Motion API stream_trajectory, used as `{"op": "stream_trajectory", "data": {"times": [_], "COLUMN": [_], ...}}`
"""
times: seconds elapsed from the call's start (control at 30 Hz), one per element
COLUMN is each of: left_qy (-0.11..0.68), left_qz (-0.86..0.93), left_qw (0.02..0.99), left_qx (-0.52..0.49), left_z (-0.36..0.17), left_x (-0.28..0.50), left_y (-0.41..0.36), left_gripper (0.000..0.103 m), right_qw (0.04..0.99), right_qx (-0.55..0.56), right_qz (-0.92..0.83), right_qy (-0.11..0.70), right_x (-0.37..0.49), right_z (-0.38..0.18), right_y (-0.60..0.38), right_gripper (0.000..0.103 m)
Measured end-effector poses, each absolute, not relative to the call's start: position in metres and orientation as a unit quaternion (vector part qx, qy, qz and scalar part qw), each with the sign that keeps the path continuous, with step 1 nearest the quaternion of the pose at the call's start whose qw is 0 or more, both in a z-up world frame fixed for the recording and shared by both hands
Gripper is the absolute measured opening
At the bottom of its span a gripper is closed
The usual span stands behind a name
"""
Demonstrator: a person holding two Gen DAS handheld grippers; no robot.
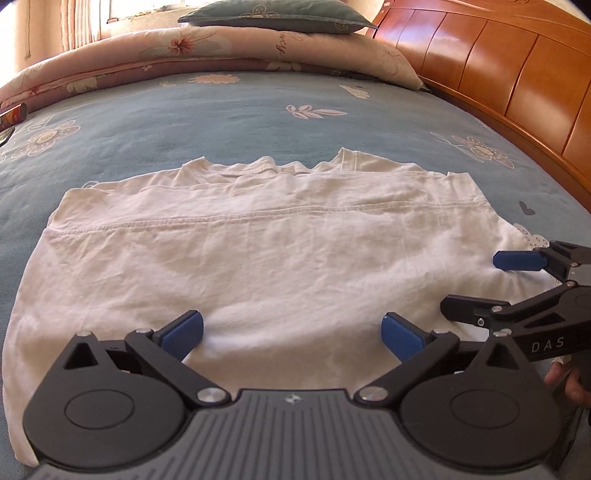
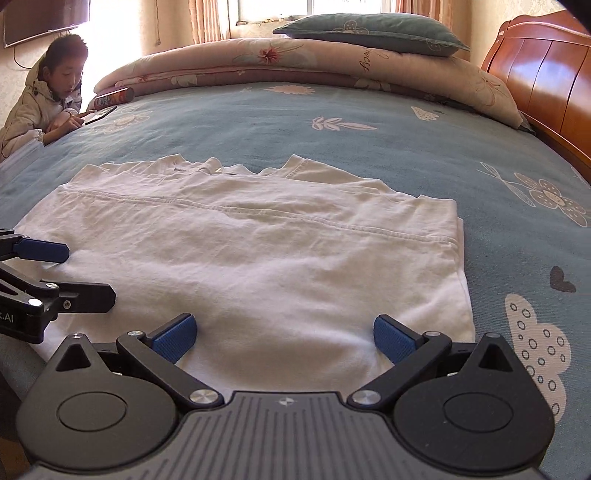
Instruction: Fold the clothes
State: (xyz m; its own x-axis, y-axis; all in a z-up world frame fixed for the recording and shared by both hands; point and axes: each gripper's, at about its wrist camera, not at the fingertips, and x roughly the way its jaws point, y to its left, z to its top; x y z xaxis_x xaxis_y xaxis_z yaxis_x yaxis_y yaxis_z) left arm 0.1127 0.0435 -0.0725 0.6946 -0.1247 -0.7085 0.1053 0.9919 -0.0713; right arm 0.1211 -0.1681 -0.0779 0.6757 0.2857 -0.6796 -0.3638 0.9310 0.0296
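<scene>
A white T-shirt [image 1: 277, 240] [image 2: 258, 240] lies flat on the blue flowered bedsheet [image 1: 221, 122], partly folded, with a hem seam running across it and its collar at the far side. My left gripper [image 1: 291, 334] is open over the shirt's near edge, its blue pads wide apart and only cloth lying below them. My right gripper [image 2: 284, 338] is open in the same way over the near right part of the shirt. Each gripper shows in the other's view: the right gripper [image 1: 491, 284] at the shirt's right edge, the left gripper [image 2: 74, 271] at the left edge.
A folded floral quilt [image 2: 295, 62] with a green pillow [image 2: 369, 31] on top lies across the far end of the bed. A wooden headboard [image 1: 498, 74] runs along the right. At the far left a person [image 2: 48, 96] leans on the bed beside a can [image 2: 112, 98].
</scene>
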Motion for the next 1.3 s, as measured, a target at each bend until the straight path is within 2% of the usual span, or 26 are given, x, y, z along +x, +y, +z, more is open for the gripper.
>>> {"op": "stream_trajectory", "data": {"times": [0.13, 0.37, 0.5, 0.7, 0.77, 0.93, 1.2, 1.3], "left_qy": [0.374, 0.339, 0.346, 0.262, 0.26, 0.263, 0.257, 0.26], "left_qz": [-0.057, -0.029, -0.015, -0.064, -0.065, -0.066, -0.056, -0.059], "left_qw": [0.925, 0.941, 0.938, 0.963, 0.963, 0.962, 0.955, 0.949], "left_qx": [-0.021, 0.001, -0.017, 0.006, 0.006, -0.017, -0.135, -0.166], "left_z": [-0.065, -0.064, -0.079, -0.081, -0.081, -0.08, -0.077, -0.079], "left_x": [0.103, 0.08, 0.077, 0.054, 0.056, 0.059, 0.051, 0.052], "left_y": [0.043, 0.043, 0.044, 0.045, 0.046, 0.056, 0.095, 0.103], "left_gripper": [0.102, 0.102, 0.102, 0.102, 0.102, 0.102, 0.102, 0.102], "right_qw": [0.913, 0.934, 0.925, 0.939, 0.944, 0.949, 0.943, 0.947], "right_qx": [-0.074, 0.006, 0.045, 0.094, 0.101, 0.114, 0.056, 0.111], "right_qz": [0.183, 0.184, 0.169, 0.14, 0.121, 0.129, 0.036, 0.051], "right_qy": [0.357, 0.306, 0.338, 0.301, 0.291, 0.266, 0.326, 0.297], "right_x": [0.118, 0.089, 0.088, 0.065, 0.058, 0.066, 0.124, 0.117], "right_z": [-0.075, -0.056, -0.068, -0.073, -0.073, -0.058, -0.081, -0.067], "right_y": [-0.167, -0.195, -0.208, -0.238, -0.242, -0.233, -0.222, -0.23], "right_gripper": [0.103, 0.103, 0.103, 0.103, 0.103, 0.103, 0.103, 0.103]}}
